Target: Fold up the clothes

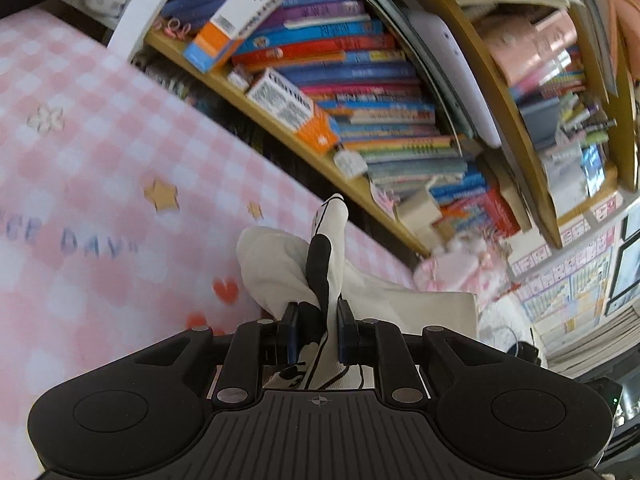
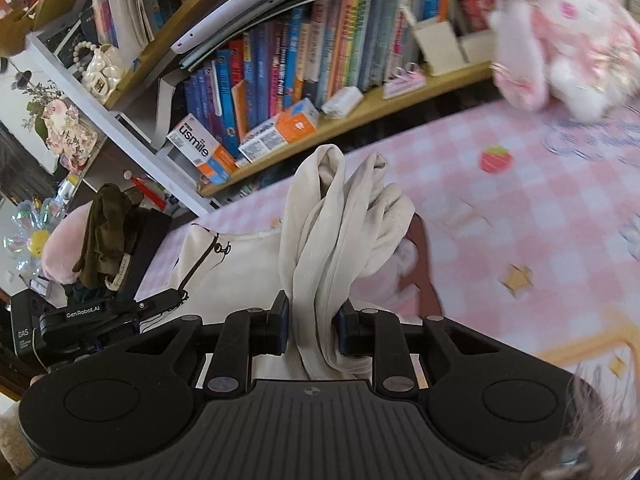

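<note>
Left black two-finger gripper (image 1: pixel 318 322) clamped on a bunched edge of the cream-white knit garment with black printed markings (image 1: pixel 326 248), cloth standing up between the blue-edged pads and trailing off toward the right. Right black two-finger gripper (image 2: pixel 313 330) likewise pinched tight on a thick ribbed twist of the same garment (image 2: pixel 332 232), folds rising ahead of the fingers. Rest of the cloth draped over the pink-and-white checked tablecloth with stars, hearts and a strawberry (image 2: pixel 540 216), stretching toward the left gripper (image 2: pixel 116 316) seen low on the left of the right wrist view. Behind the table, a wooden bookshelf crammed with coloured books (image 1: pixel 360 80), orange-and-white cartons (image 2: pixel 200 148) leaning at its front. Fluffy pink-and-white plush toy (image 2: pixel 568 36) sitting at the far right end of the table. Olive-green bundle of cloth (image 2: pixel 106 236) heaped well off to the left.
</note>
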The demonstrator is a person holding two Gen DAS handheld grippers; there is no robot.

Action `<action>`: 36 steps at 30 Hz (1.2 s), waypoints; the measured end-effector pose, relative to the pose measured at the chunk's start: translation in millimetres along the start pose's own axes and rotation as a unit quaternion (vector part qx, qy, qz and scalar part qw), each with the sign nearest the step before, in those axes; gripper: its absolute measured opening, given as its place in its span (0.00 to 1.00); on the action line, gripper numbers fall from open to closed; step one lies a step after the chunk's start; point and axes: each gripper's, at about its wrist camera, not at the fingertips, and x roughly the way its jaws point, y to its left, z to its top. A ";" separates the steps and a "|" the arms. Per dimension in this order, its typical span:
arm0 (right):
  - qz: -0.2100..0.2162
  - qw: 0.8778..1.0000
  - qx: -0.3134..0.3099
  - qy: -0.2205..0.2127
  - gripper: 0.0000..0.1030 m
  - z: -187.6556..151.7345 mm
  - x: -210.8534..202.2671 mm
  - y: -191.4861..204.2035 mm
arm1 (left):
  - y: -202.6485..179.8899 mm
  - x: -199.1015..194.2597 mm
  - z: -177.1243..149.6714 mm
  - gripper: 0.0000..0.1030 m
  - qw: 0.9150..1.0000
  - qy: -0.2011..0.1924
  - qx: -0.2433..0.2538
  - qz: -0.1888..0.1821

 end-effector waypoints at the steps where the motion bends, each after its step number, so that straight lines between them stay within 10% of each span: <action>1: 0.000 1.000 -0.001 0.000 0.20 4.8 8.3 2.9 | 4.2 2.9 7.8 0.16 1.000 -0.001 0.001 -0.002; 21: 0.001 1.000 -0.022 -0.017 0.20 84.7 122.6 12.2 | 42.1 61.1 106.2 0.16 1.000 -0.015 0.013 -0.001; 36: 0.001 1.000 0.020 -0.014 0.20 93.0 171.0 -29.9 | 80.3 109.1 103.9 0.17 1.000 -0.006 -0.018 0.016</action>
